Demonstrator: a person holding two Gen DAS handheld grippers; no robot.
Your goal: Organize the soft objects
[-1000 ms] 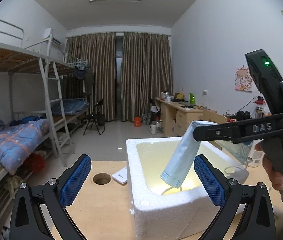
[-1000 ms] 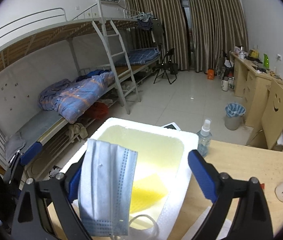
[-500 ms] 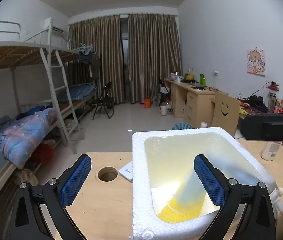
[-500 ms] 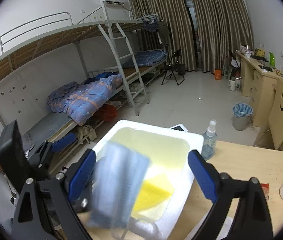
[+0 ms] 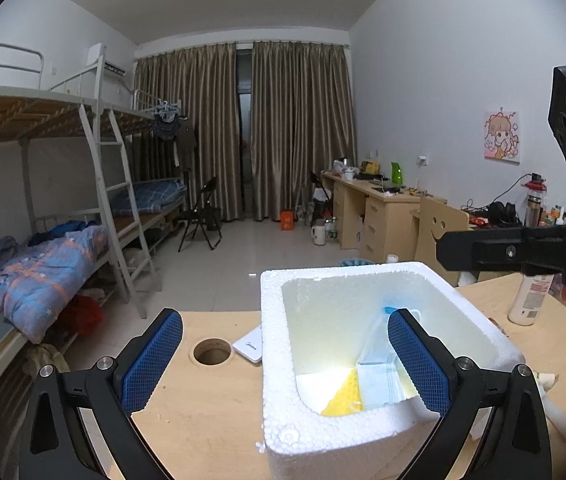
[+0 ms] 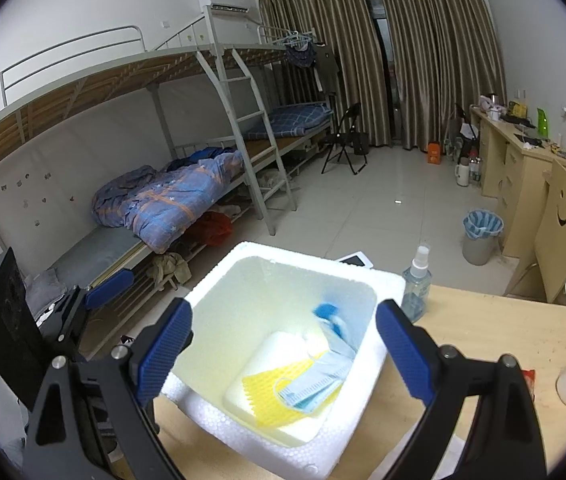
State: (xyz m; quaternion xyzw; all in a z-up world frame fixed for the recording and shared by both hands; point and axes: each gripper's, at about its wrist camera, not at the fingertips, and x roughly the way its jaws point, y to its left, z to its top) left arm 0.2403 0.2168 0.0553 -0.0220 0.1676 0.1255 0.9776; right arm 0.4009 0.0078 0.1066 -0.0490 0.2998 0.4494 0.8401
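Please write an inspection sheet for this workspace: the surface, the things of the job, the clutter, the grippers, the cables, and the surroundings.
Surface: light wooden table with a round hole.
Job's things: white foam box holds a blue face mask over a yellow cloth.
Clutter: spray bottle, white bottle, white flat device.
Grippers: left gripper open and empty; right gripper open, empty, above the box.
Cables: dark cables on the far desk.
Surroundings: bunk bed, curtains, folding chair, bin.
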